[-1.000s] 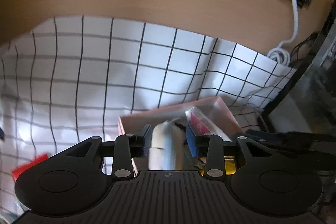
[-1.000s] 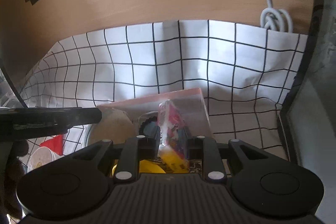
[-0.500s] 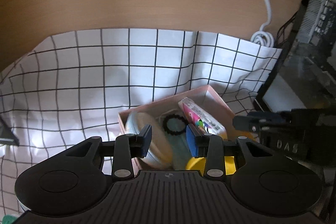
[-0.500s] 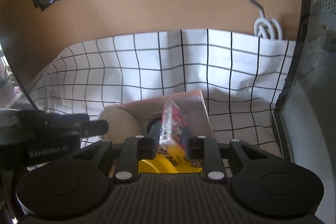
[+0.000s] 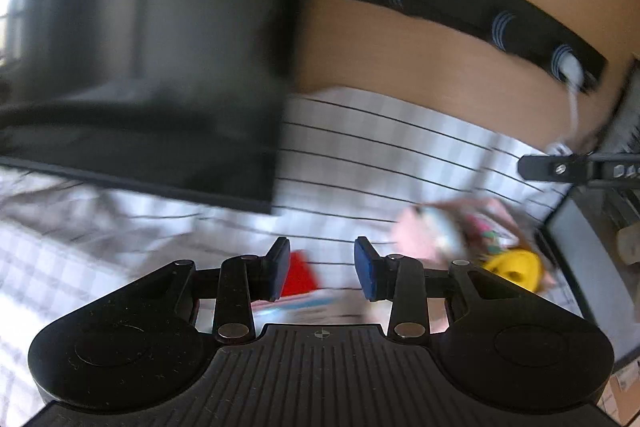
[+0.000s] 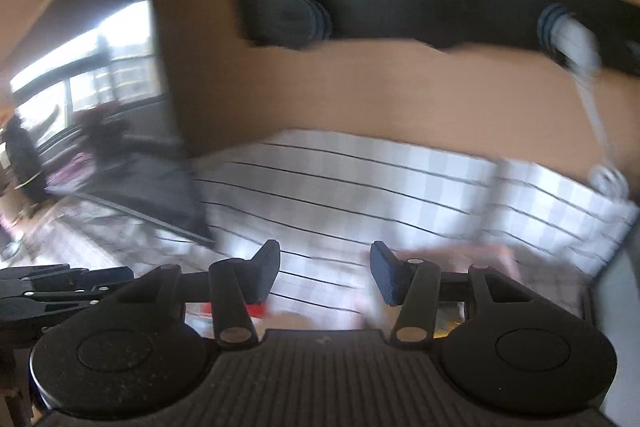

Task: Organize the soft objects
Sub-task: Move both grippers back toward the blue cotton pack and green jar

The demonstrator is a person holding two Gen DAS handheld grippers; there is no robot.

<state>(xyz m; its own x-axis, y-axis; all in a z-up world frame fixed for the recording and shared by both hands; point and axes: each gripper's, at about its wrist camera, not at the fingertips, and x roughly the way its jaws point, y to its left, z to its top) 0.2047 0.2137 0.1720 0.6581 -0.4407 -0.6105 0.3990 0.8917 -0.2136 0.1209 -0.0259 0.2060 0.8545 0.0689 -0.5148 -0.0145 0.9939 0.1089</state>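
Note:
Both views are blurred by motion. In the left wrist view the pink box (image 5: 416, 231) lies at the right on the checked cloth, with a colourful packet (image 5: 486, 229) and a yellow object (image 5: 514, 267) in it. My left gripper (image 5: 322, 263) is open and holds nothing; a red packet (image 5: 298, 277) lies on the cloth behind it. In the right wrist view my right gripper (image 6: 324, 273) has its jaws opening with nothing between them. The pink box (image 6: 480, 255) shows as a blur just behind its right finger.
A white cloth (image 5: 400, 155) with black grid lines covers the table. A dark monitor (image 5: 140, 67) stands at the left. A black socket strip (image 6: 400, 7) with a white plug and cable (image 6: 576, 43) runs along the wooden wall. The other gripper's arm (image 5: 580, 167) crosses the right edge.
The right gripper let go of the colourful packet, which now lies in the pink box. Both grippers rose and swung left, away from the box; the left one stayed open.

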